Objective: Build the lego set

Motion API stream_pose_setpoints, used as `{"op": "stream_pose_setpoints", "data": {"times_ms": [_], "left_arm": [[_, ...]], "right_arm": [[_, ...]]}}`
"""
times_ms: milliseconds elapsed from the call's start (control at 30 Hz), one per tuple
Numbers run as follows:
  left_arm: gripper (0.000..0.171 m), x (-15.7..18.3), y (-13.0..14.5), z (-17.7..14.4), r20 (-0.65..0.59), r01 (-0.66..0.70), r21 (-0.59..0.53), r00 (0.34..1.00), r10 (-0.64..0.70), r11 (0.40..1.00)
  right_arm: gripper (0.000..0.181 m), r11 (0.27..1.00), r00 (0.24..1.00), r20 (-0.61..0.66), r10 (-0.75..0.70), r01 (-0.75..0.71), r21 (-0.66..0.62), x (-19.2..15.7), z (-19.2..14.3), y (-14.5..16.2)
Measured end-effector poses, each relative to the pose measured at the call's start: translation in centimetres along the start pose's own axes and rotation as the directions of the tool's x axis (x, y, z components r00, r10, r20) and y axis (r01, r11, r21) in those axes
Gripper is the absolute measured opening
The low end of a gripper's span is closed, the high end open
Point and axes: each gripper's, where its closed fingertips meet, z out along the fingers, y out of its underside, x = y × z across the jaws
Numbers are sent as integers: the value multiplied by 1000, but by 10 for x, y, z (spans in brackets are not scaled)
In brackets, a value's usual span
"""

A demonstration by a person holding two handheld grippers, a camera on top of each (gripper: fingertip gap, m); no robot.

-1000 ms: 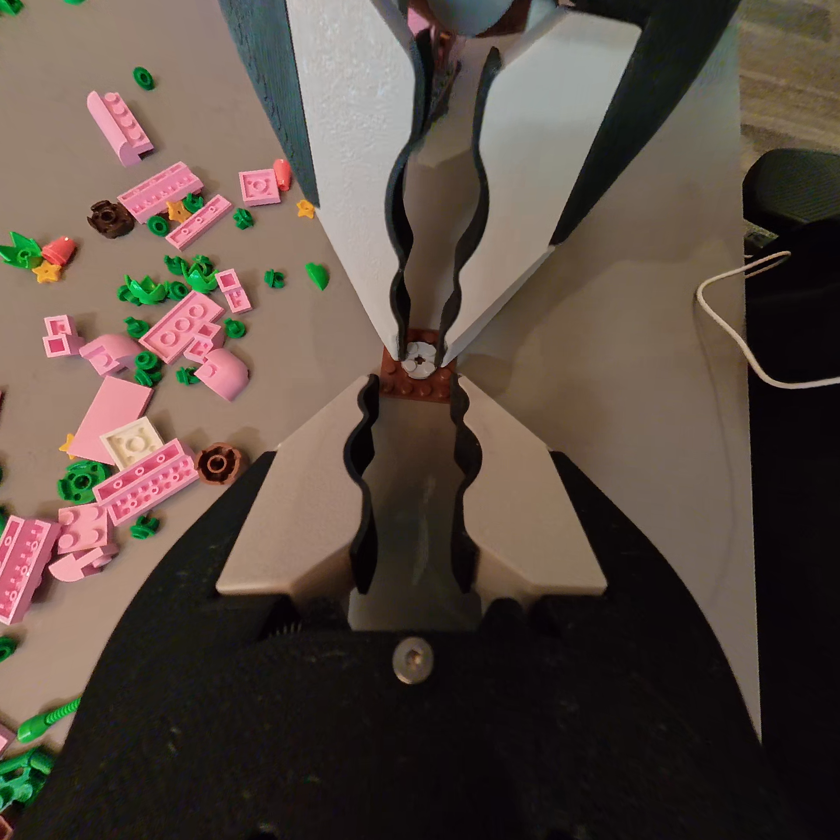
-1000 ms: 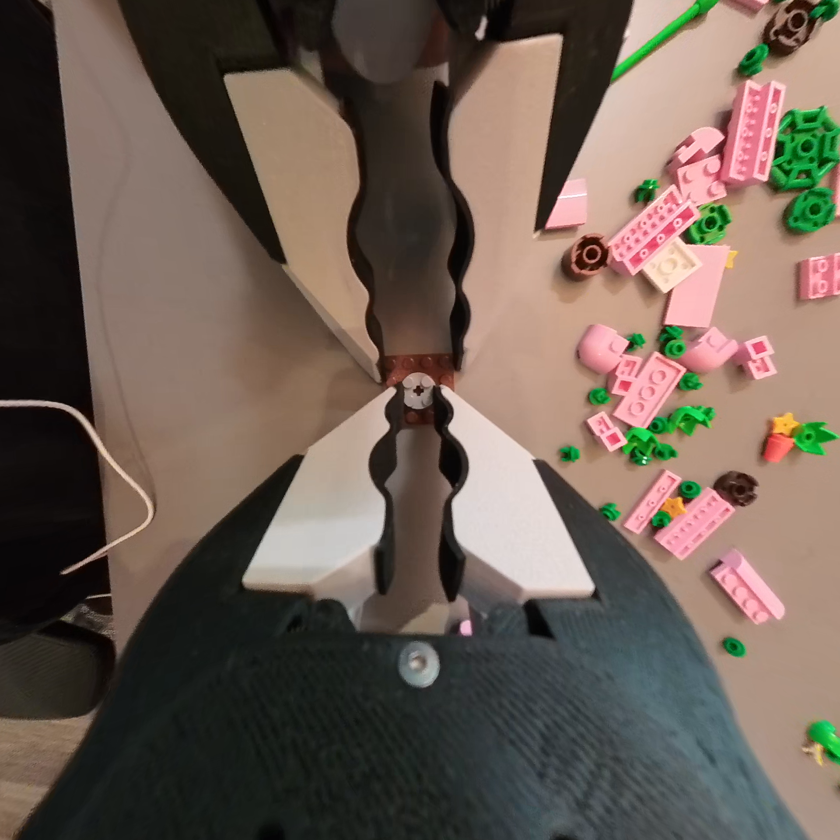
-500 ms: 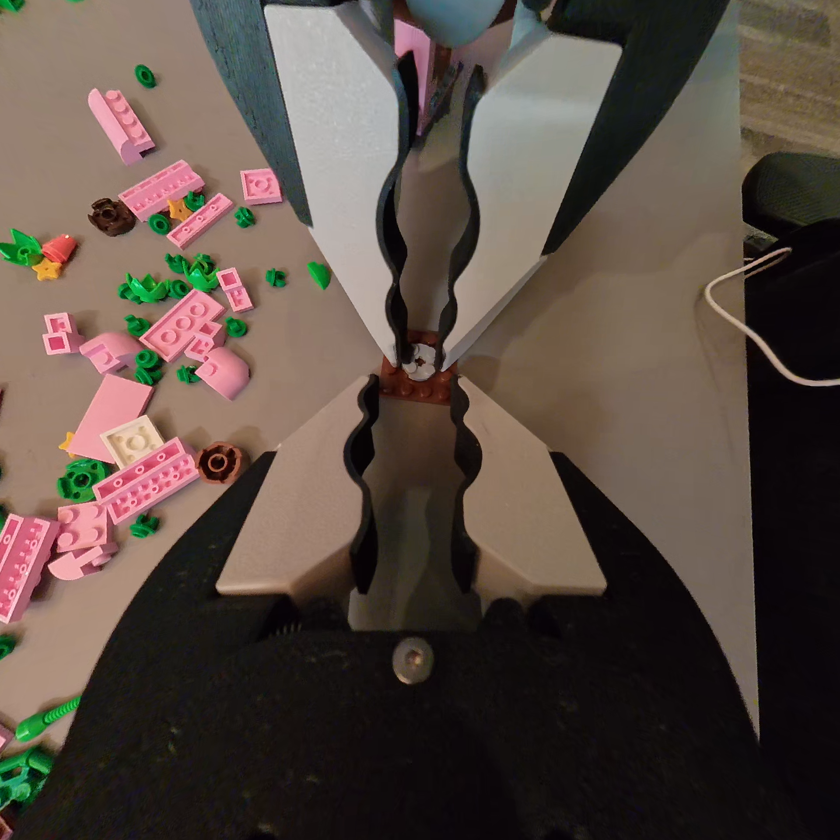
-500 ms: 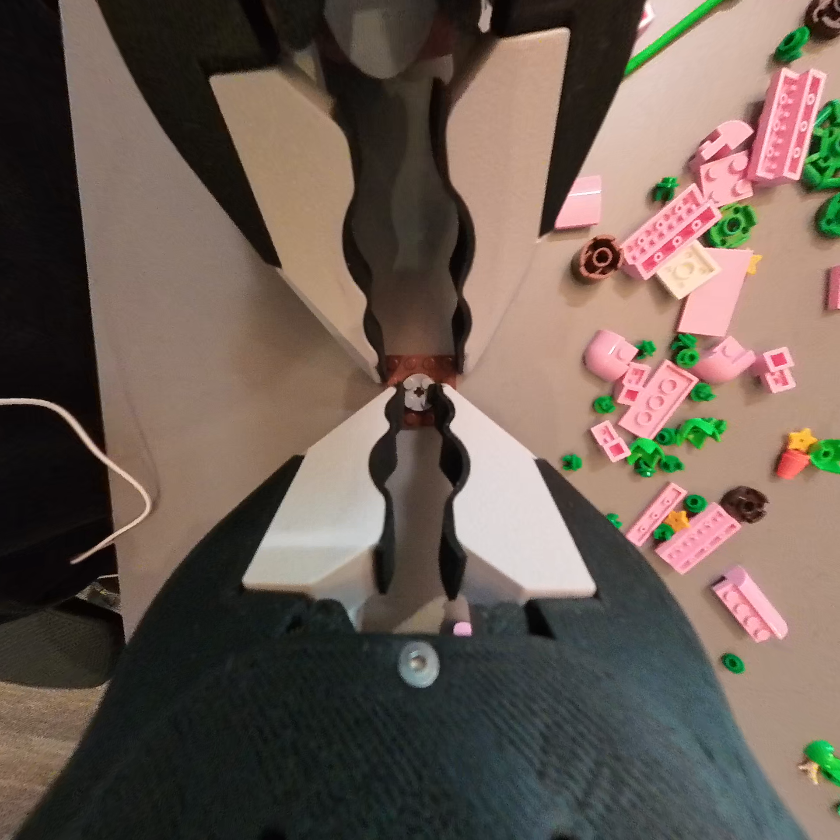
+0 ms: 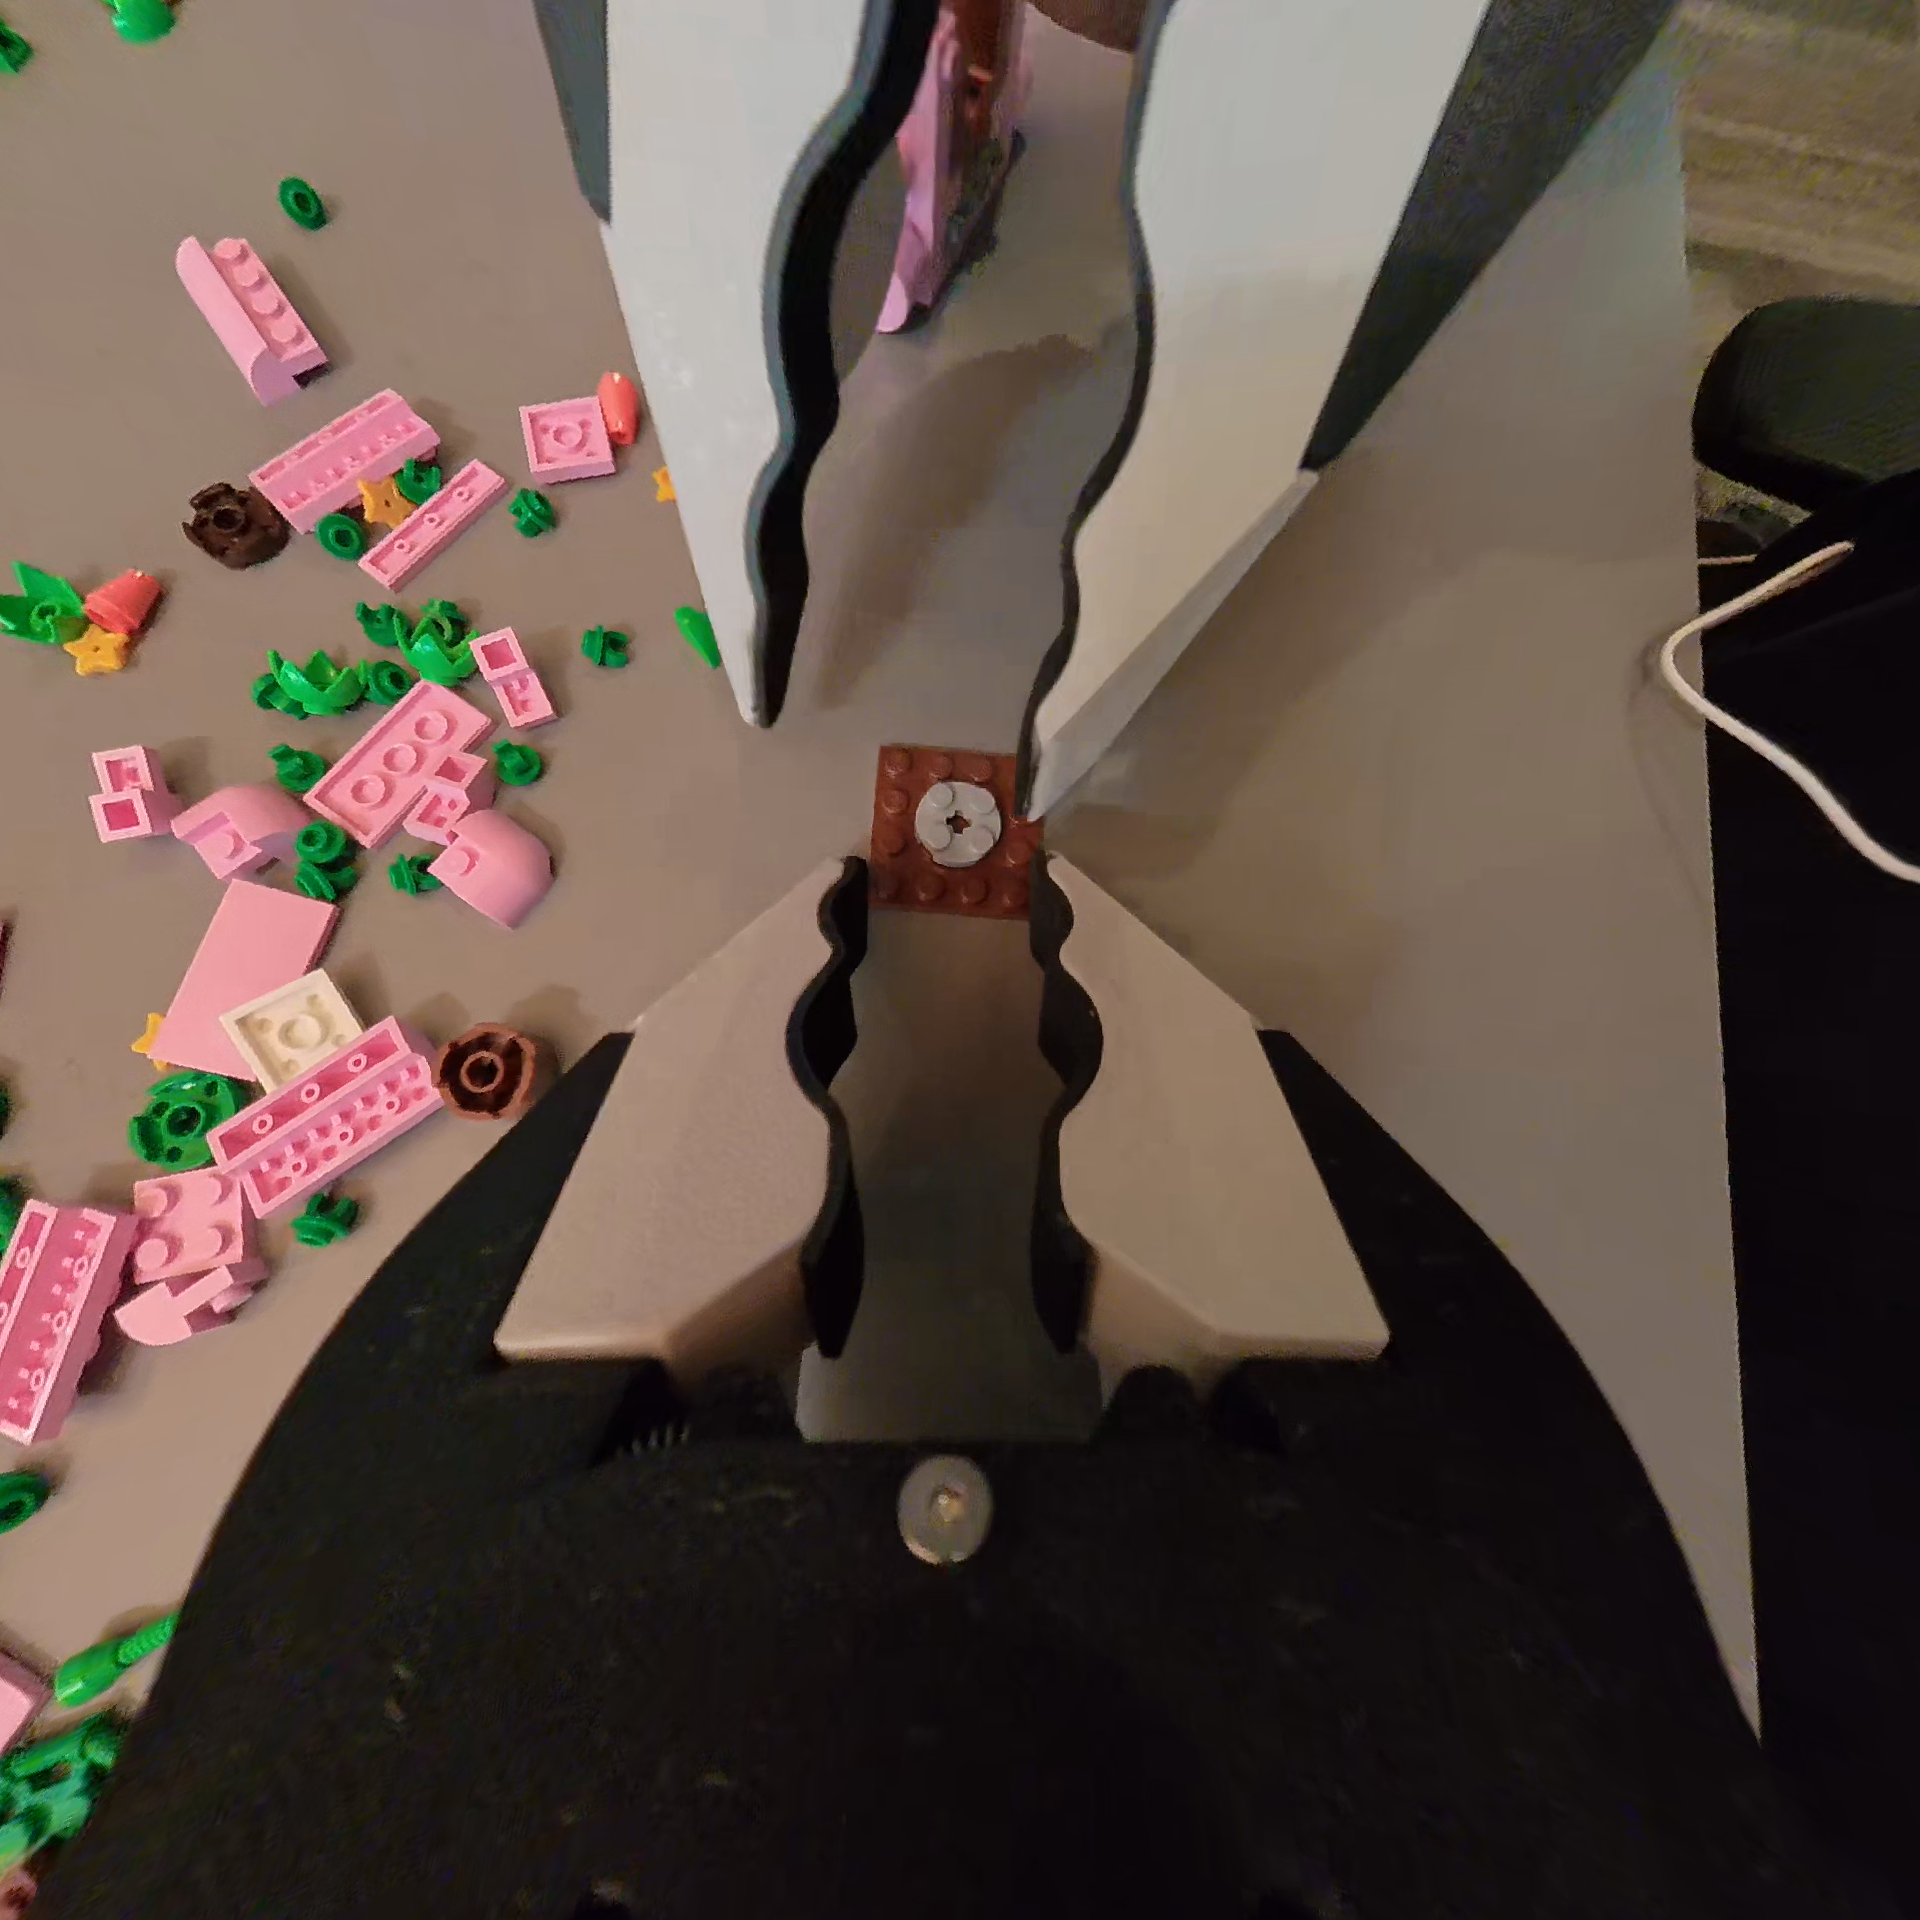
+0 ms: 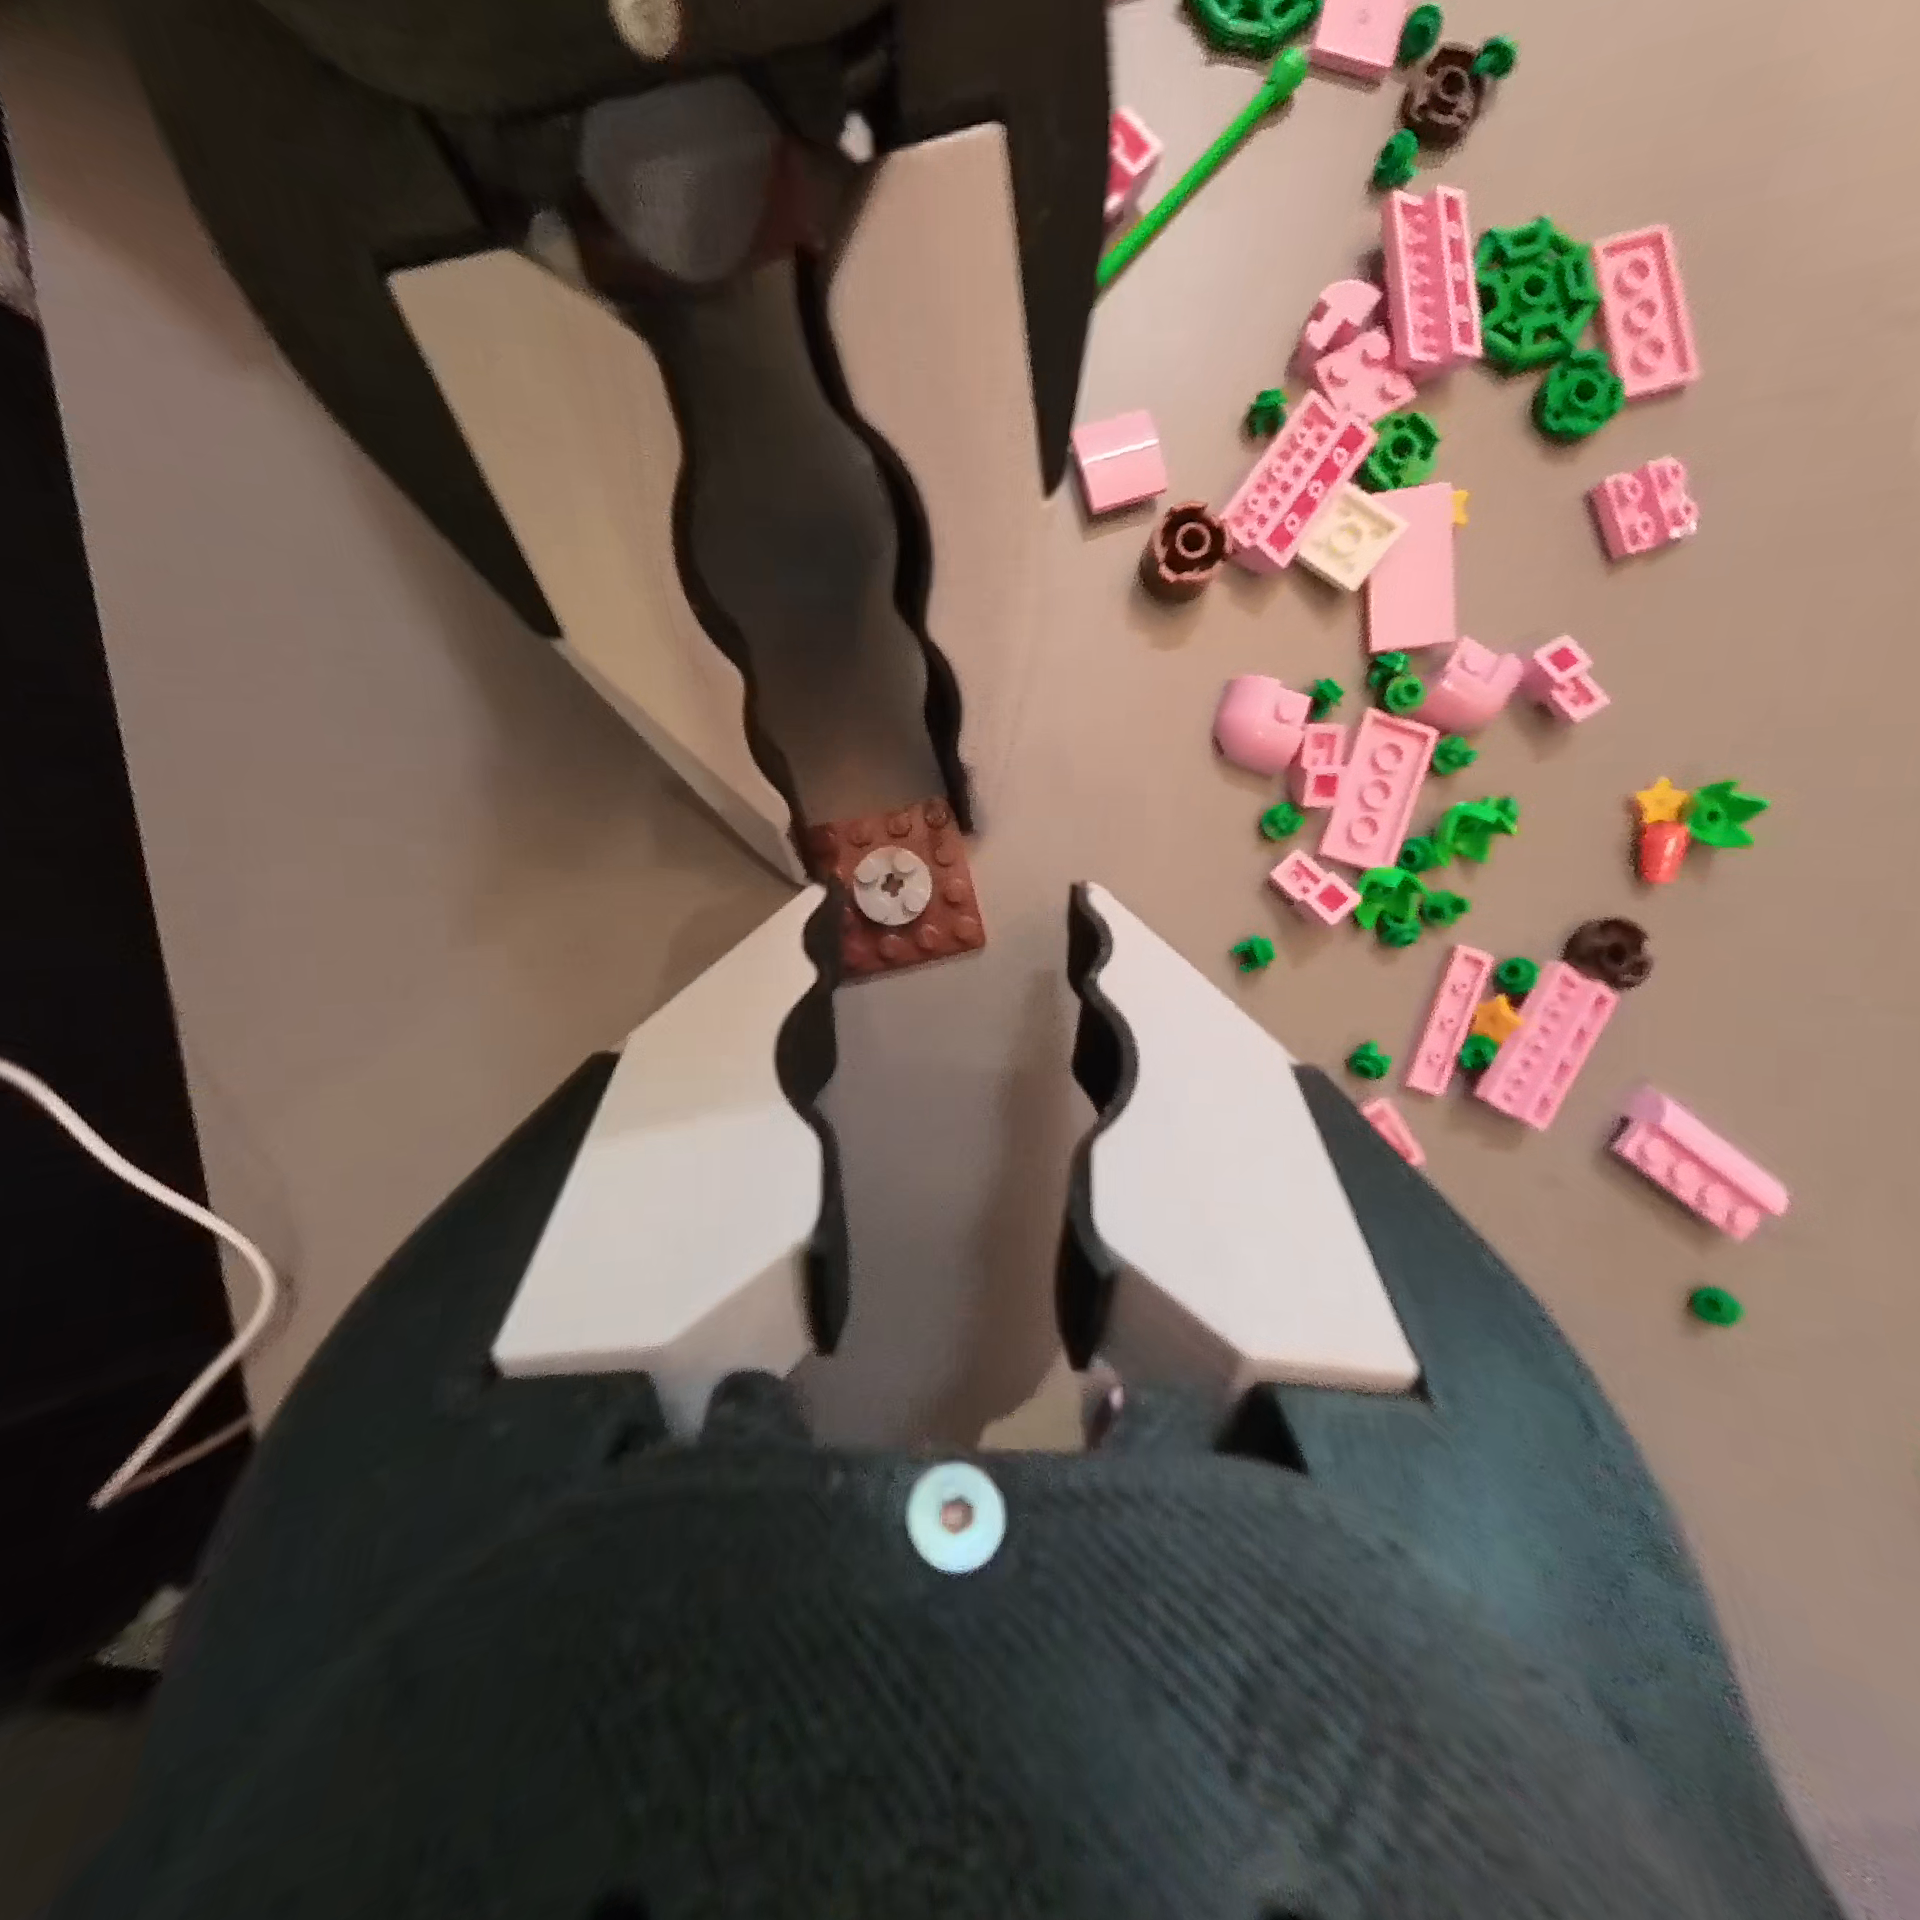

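A brown square plate (image 5: 900, 831) carries a grey round plate (image 5: 958, 823) at its middle. My left gripper (image 5: 948, 885) is shut on the brown plate's near edge and holds it just over the table. My right gripper (image 5: 899, 758) comes in from the far side with its jaws wide open; one fingertip (image 5: 1031, 795) is at the plate's corner. In the right wrist view my right gripper (image 6: 951, 909) is open and empty beside the brown plate (image 6: 935, 927) and the grey round plate (image 6: 891, 883). The left gripper (image 6: 878, 831) grips the plate's far edge there.
Several loose pink bricks (image 5: 400, 764), green leaf pieces (image 5: 312, 681) and brown round pieces (image 5: 486, 1070) lie scattered on the grey table (image 5: 1299, 727), also in the right wrist view (image 6: 1377, 790). A white cable (image 5: 1766, 727) hangs at the table's edge by a black chair (image 5: 1808, 395).
My right gripper has opened and let go of the grey round plate, which now sits on the brown plate. It has drawn back slightly. The left gripper holds still.
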Motion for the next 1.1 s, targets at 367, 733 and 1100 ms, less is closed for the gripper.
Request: {"op": "stream_pose_setpoints", "data": {"times_ms": [367,733,1100], "left_arm": [[22,4,1,-5,-64,2,17,998,-1,1000],[38,1,0,-14,-157,113,50,982,-104,992],[9,-2,-53,-58,-585,603,246,716,-380,759]], "right_arm": [[62,998,997,53,53,-54,27,-22,11,10],[31,995,999,-26,-32,34,92,-21,10,9],[31,901,835,-509,-208,366,232,-1,-44,-39]]}}
